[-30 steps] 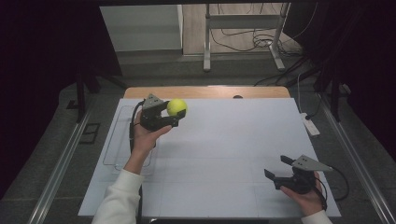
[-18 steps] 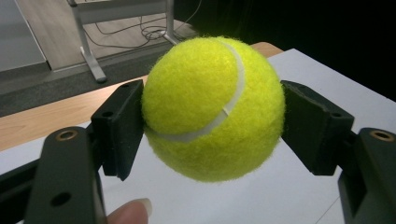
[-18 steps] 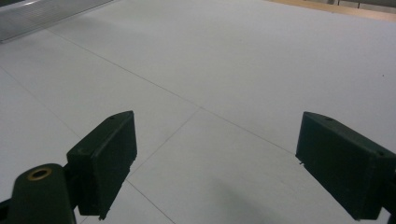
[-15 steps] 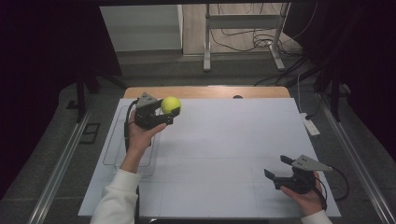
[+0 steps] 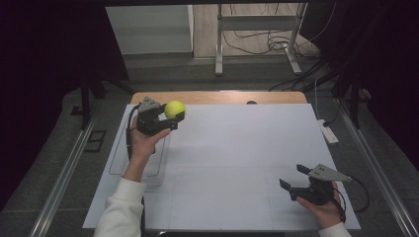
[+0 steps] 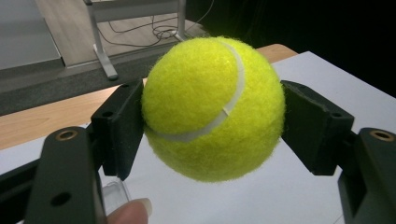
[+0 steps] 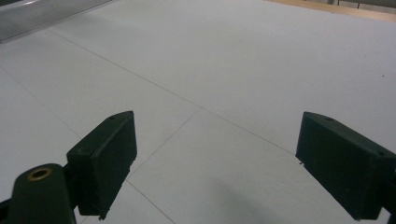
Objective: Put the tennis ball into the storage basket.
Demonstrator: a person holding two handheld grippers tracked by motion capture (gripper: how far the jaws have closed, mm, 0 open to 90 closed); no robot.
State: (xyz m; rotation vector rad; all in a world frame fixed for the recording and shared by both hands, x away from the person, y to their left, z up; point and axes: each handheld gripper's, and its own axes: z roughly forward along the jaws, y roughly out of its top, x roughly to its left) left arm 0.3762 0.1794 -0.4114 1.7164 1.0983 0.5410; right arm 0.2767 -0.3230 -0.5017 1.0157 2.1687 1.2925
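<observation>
Tennis ball [image 5: 175, 109] sits clamped in my left gripper [image 5: 168, 116], held up off the surface near the far left part of the white table [image 5: 237, 163], just past the far end of the clear tray [image 5: 121, 165] that lies flat along the left edge. By my reading the pick is done and I am in the carry: the ball hangs free of the table and nothing else touches it. In the left gripper view the ball [image 6: 212, 107] is pinched at its widest part, one black pad pressing each side, the white seam curving across the front, and my fingertip [image 6: 130, 212] shows at the bottom edge. The grip looks square and centred, so I judge it secure enough to travel.

Next I need a place to set it down; the tray right below my left hand seems the likeliest spot, though I cannot be sure. That calls for lowering the ball until it rests on something before I let the pads part, since a felt ball dropped from a height will bounce and roll off.

My right gripper [image 5: 295, 181] rests low at the near right corner, jaws spread wide with nothing between them, only bare table [image 7: 233, 70] ahead
</observation>
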